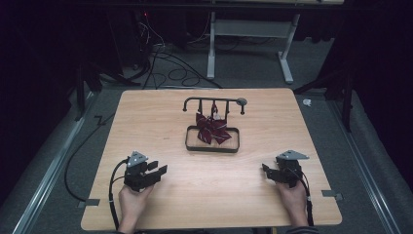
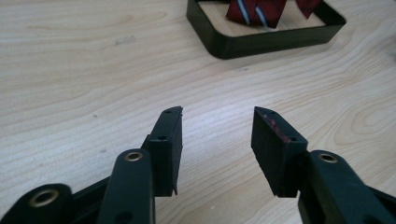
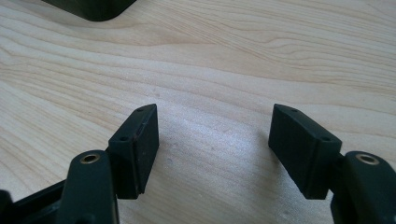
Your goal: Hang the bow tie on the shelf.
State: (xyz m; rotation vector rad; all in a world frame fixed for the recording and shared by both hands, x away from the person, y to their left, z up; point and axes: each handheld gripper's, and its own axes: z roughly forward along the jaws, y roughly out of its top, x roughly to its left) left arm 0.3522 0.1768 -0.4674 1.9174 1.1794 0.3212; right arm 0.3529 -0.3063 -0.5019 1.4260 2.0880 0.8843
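Note:
A dark red striped bow tie (image 1: 212, 128) hangs from a black rack (image 1: 214, 102) over the rack's black rectangular base frame (image 1: 212, 147) at the table's middle. In the left gripper view the base frame (image 2: 261, 42) and the bow tie's (image 2: 254, 10) lower part show at the top. My left gripper (image 1: 158, 168) rests near the front left of the table, open and empty, its tips (image 2: 218, 112) pointing toward the frame. My right gripper (image 1: 266, 170) sits at the front right, also open with nothing between its fingers (image 3: 212, 109).
The wooden table (image 1: 195, 195) stands on grey carpet. Cables (image 1: 170, 68) and a white table frame (image 1: 253, 34) lie on the floor behind it. A corner of the black base frame (image 3: 91, 7) shows at the top left of the right gripper view.

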